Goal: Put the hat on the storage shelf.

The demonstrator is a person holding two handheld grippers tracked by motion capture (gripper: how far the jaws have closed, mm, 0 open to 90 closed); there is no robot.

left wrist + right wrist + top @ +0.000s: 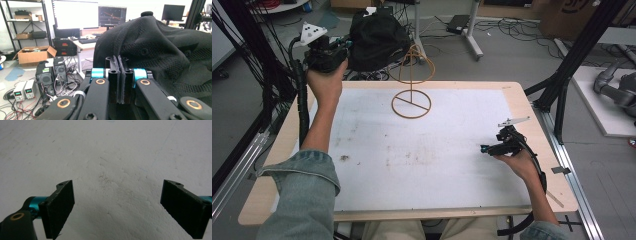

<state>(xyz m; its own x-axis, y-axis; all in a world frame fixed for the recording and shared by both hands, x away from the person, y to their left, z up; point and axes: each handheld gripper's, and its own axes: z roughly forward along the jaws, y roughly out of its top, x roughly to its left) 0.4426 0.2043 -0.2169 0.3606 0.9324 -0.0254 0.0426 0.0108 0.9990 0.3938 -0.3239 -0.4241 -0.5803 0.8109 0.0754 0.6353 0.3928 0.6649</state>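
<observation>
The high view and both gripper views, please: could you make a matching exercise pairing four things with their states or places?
1. left gripper
2. right gripper
3. wire stand
4. black fabric

A. jaws open over the white mat
B. upright at the far side of the table
C. jaws shut, raised beyond the table's far left corner
D. bunched up beyond the table's far edge

Pairs: 1-C, 2-A, 3-B, 4-D

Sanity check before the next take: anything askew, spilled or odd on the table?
Nothing spilled or broken. The wire stand is upright at the table's far edge. The black cap hangs off the left gripper, whose fingers are shut on its fabric. The white mat has grey scuffs and a dark spot near the left.
</observation>
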